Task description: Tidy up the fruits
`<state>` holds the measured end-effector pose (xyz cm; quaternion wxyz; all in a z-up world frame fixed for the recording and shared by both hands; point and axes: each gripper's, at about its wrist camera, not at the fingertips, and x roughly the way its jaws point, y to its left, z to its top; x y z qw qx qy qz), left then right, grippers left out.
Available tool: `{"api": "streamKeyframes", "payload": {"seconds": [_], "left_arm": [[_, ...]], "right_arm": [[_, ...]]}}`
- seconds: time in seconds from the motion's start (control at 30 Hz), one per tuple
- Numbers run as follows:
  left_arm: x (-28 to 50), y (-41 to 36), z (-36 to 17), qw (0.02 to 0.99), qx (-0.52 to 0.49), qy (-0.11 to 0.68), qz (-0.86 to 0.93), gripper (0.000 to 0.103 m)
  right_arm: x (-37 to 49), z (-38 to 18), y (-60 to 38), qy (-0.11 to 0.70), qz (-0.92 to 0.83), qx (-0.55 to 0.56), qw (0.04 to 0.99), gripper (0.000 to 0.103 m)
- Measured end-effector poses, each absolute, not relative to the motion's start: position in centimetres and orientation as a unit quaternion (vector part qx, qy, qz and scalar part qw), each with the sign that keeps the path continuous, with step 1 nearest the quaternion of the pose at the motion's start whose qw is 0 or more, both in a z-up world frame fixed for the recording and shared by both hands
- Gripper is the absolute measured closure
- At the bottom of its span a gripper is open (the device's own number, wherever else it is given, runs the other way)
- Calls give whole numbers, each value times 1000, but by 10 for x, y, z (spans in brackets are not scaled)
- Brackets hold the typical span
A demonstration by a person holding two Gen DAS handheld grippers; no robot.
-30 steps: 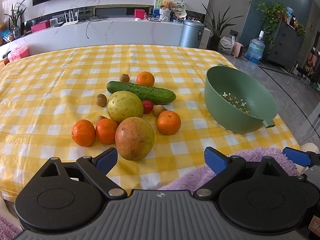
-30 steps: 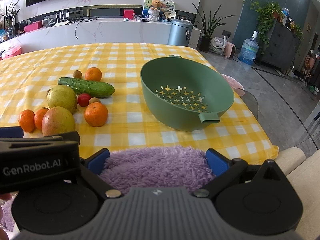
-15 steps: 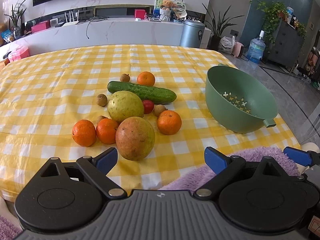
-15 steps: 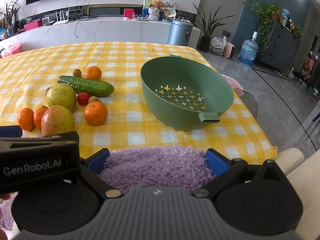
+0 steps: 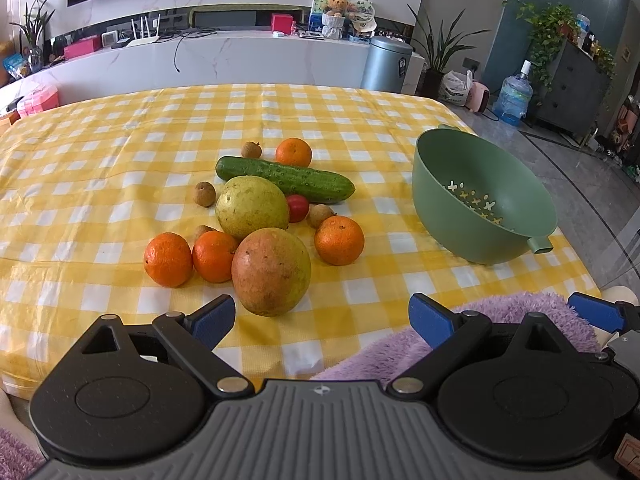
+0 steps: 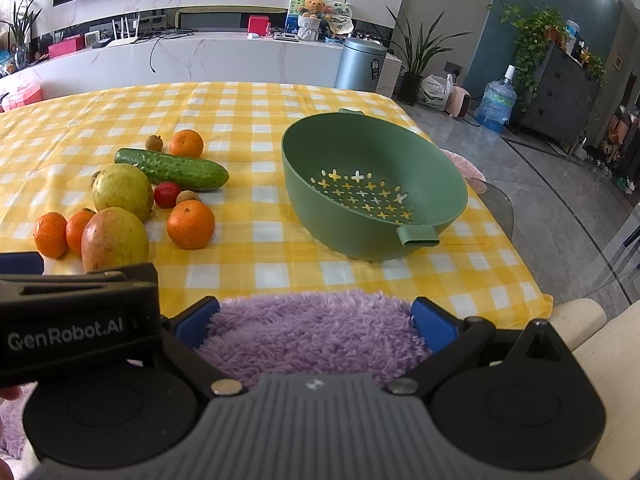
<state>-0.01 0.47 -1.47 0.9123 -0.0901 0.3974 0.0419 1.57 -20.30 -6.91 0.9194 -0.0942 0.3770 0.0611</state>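
Note:
A heap of produce lies on the yellow checked tablecloth: a mango, a yellow-green pear, several oranges, a cucumber, a cherry tomato and small brown longans. An empty green colander bowl stands to the right; it also shows in the right wrist view. My left gripper is open and empty, just short of the mango. My right gripper is open and empty above a purple fluffy cushion, short of the bowl.
The table's right edge drops to a grey floor. A white counter, a metal bin and plants stand behind the table. The left gripper body shows at the left of the right wrist view.
Both grippers have edged slightly forward toward the table. Both stay open. The fruit and the bowl have not moved.

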Motion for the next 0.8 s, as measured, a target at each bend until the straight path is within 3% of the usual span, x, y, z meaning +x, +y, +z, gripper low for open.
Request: {"api": "streamKeyframes", "payload": {"seconds": [0.47,0.8], "left_arm": [[-8,29,6,926,-92,365,29,0],[-4,87,7,923,-124,363,16,0]], "right_arm": [[2,-47,-176,329,96,-136,930,5],[11,-39,-150,325,155,-85,929,5]]}}
